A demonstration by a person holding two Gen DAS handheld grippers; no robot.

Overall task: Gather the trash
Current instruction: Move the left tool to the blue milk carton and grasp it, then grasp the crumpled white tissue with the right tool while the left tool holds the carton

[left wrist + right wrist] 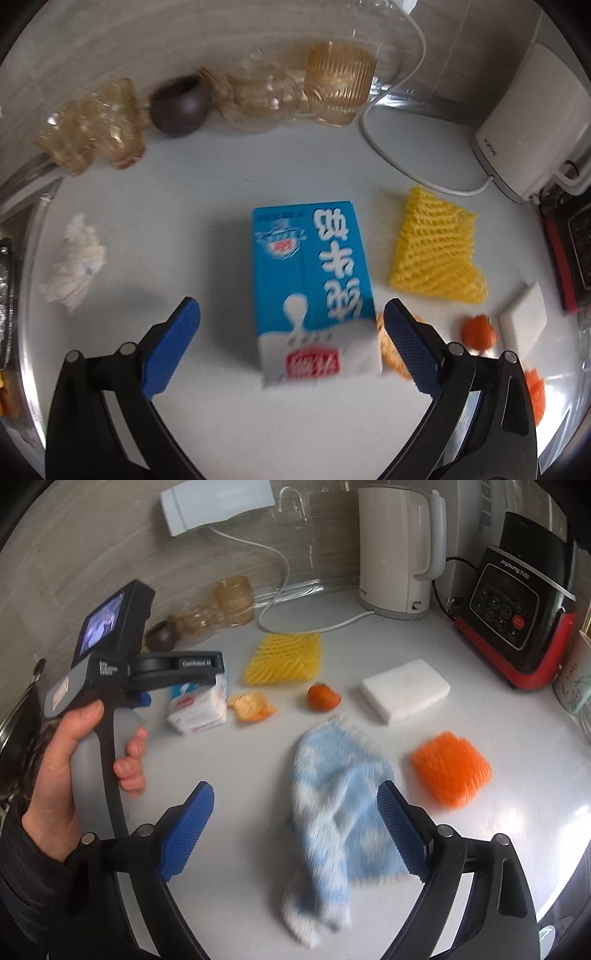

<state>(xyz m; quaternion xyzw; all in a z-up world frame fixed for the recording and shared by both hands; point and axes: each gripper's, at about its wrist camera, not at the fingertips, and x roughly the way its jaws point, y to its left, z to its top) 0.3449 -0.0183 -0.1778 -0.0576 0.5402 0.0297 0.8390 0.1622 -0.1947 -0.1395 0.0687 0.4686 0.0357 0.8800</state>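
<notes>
Between the spread fingers of the left gripper lies the blue milk carton, flat on the white counter, not pinched. Crumpled tissue lies left, yellow foam net right. Right gripper is also spread, over a blue-white sock.

- A white countertop fills the ground in both views, smooth and slightly glossy, with soft shadows lying on it.
- Behind it rises a grey, stone-look tiled wall, far ahead of the claw.
- A wall-mounted white box sits high ahead, and a white cable drops from it to the counter.
- A cream kettle stands ahead and to the right against the wall.
- A black and red appliance stands farther right.
- Amber glassware and a dark brown cup line the wall ahead.
</notes>
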